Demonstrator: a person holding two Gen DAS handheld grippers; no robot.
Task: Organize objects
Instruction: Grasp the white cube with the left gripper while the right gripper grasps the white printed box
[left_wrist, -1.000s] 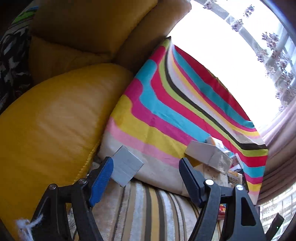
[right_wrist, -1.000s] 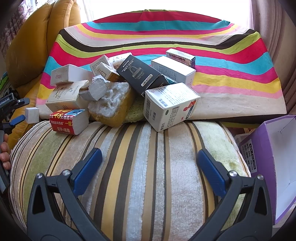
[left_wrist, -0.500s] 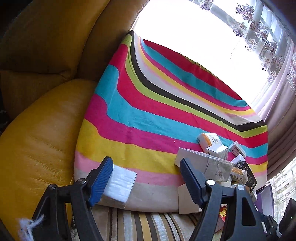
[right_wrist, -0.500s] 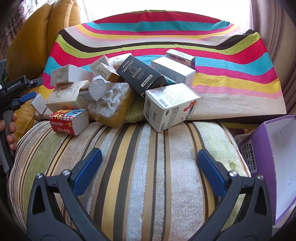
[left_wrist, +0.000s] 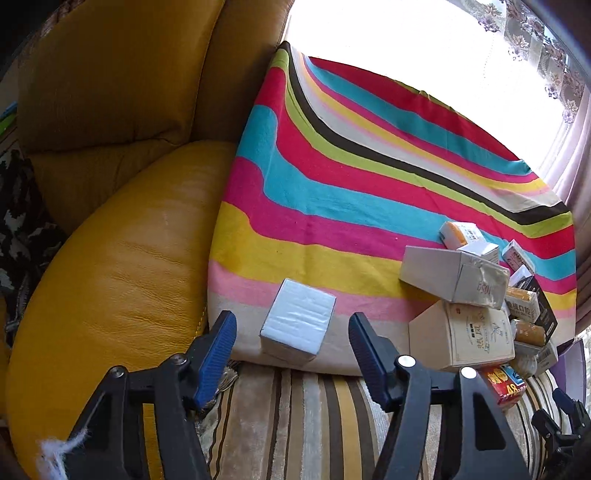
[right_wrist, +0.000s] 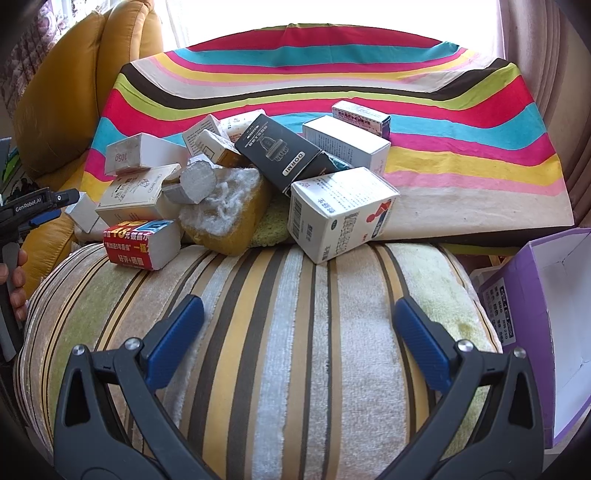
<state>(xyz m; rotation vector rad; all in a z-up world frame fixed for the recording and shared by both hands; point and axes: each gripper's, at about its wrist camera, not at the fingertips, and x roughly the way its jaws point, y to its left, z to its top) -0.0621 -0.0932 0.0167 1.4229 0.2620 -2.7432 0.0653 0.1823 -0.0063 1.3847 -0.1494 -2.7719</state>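
In the left wrist view, the left tool is sitting at the bottom centre of the frame with its blue-padded jaws closing, and the small white square cardboard box is lying between them but ahead of the pads, with a visible gap on each side, so nothing is being gripped. That box is resting against the lower pale edge of the rainbow-striped fabric cushion, just above the beige and brown striped towelling cushion that fills the bottom of the frame. The mustard-yellow leather sofa cushion is taking up the left half of that view, and the heap of small cardboard cartons is crowding the right edge. In the right wrist view, the right tool is hovering at the bottom centre over the striped towelling cushion with its jaws standing wide and nothing between them. The heap is lying at centre left of that frame, where a black carton printed "DORMI" is leaning over a white carton with a barcode, and a red and white carton is sitting at the heap's lower left. An open purple cardboard box is standing at the right edge. A person's fingers are showing at the far left edge.
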